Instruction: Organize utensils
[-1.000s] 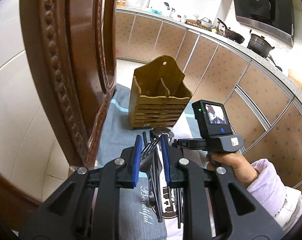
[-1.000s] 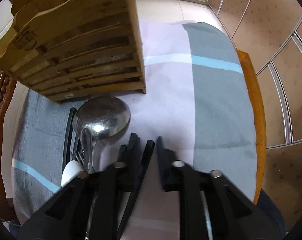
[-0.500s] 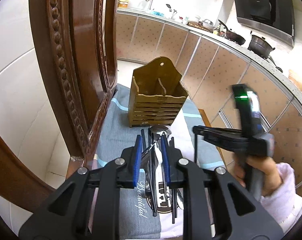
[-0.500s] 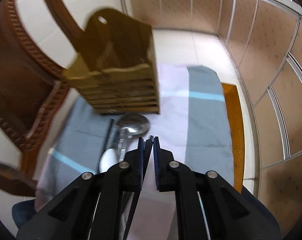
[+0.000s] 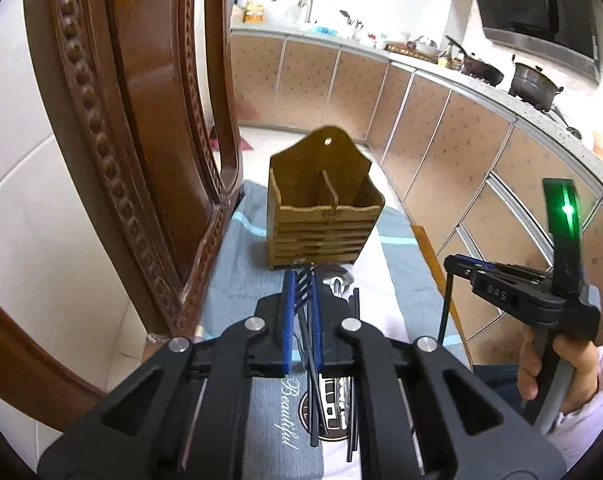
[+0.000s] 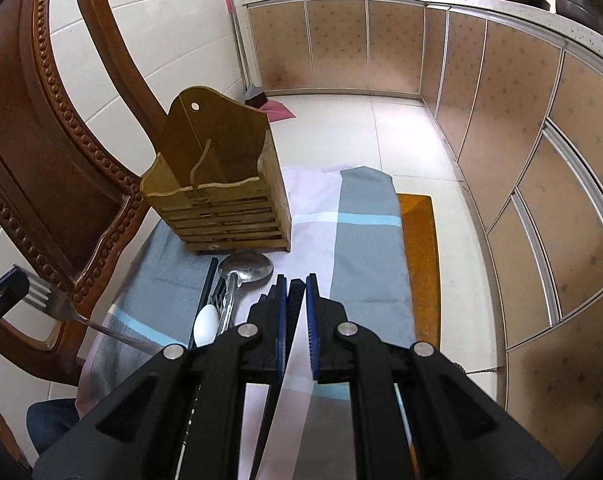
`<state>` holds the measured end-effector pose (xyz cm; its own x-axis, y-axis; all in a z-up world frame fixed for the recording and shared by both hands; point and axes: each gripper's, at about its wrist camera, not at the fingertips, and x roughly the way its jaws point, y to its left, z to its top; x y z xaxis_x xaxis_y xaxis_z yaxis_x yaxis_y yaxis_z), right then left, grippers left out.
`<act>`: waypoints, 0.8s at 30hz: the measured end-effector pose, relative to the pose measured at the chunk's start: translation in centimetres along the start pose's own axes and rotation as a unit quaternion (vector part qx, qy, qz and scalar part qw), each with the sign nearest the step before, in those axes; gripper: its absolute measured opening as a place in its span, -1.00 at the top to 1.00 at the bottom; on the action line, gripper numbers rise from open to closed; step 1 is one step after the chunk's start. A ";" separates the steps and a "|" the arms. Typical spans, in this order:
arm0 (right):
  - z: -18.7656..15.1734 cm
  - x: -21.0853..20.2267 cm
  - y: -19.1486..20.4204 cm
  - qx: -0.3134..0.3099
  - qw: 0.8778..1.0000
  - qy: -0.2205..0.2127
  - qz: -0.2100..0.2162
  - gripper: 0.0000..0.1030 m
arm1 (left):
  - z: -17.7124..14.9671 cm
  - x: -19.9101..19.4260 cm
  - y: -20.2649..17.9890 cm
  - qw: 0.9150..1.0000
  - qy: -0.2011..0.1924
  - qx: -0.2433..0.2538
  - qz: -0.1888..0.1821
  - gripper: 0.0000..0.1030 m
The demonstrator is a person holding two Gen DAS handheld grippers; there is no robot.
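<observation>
A wooden two-compartment utensil holder stands upright at the far end of the cloth; it also shows in the right wrist view. My left gripper is shut on a metal fork, held above the cloth; the fork's tines show at the left of the right wrist view. My right gripper is shut on a black chopstick that hangs down below the fingers; from the left wrist view it is seen raised at the right. A steel ladle, a white spoon and black chopsticks lie on the cloth.
A grey, white and blue cloth covers a small wooden table. A carved wooden chair back stands close on the left. Kitchen cabinets and tiled floor lie beyond.
Both grippers have risen away from the cloth. The right gripper closed on a chopstick and lifted it; the left one lifted the fork.
</observation>
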<state>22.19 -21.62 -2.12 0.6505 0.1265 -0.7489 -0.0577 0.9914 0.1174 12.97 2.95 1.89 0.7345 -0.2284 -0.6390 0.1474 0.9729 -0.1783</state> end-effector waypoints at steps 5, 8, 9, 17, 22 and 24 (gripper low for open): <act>-0.1 -0.8 -0.2 0.002 1.000 -0.016 0.011 0.81 | 0.2 -0.5 0.0 1.000 -0.004 0.002 0.013 0.88; 0.5 -1.9 -0.2 0.004 0.999 -0.037 0.012 0.83 | 0.6 -1.4 0.4 1.000 -0.016 -0.004 0.017 0.93; 0.7 -2.4 -0.1 0.002 0.999 -0.047 0.013 0.85 | 0.9 -1.8 0.5 1.000 -0.024 -0.005 0.020 0.94; 3.2 -6.7 1.4 -0.011 0.989 -0.149 0.017 0.85 | 3.0 -4.3 0.2 0.997 -0.064 0.010 0.039 0.97; 5.0 -8.9 1.7 -0.003 0.970 -0.239 0.046 0.85 | 5.2 -6.4 0.0 0.992 -0.113 -0.002 0.051 0.98; 6.1 -9.7 1.8 0.005 0.965 -0.259 0.048 0.85 | 6.5 -7.1 -0.7 0.986 -0.147 0.005 0.074 0.98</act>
<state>20.37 -21.30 9.35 0.9340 0.1822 -0.3073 -0.1313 0.9750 0.1790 11.98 4.16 11.43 0.9084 -0.0645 -0.4131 0.0292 0.9954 -0.0911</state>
